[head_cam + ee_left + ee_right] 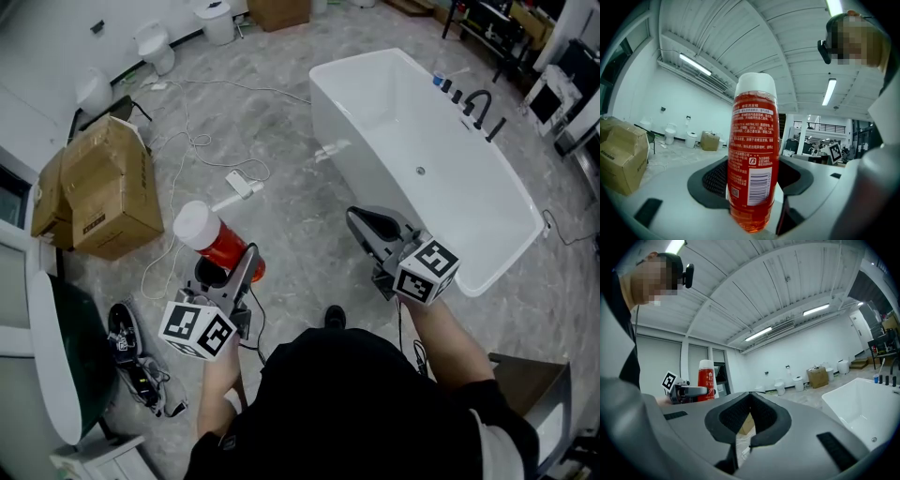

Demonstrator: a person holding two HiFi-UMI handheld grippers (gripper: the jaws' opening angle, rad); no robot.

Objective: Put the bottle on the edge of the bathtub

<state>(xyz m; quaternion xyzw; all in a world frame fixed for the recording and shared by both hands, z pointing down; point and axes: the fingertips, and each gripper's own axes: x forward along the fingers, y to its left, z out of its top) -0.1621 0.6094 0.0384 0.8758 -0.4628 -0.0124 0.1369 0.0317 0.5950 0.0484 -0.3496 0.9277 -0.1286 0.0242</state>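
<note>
Red bottle [214, 239], white cap uppermost: clamped near its base in the left tongs [228, 267], held above the grey marbled floor [291, 216], well apart from the white bathtub [356, 159]. Right tongs [366, 223]: closed together, nothing between them, nearer the bathtub's near end. Black tap [478, 105]: on the bathtub's far rim. Cardboard box [108, 183]: on the floor, at the left of the head view.
</note>
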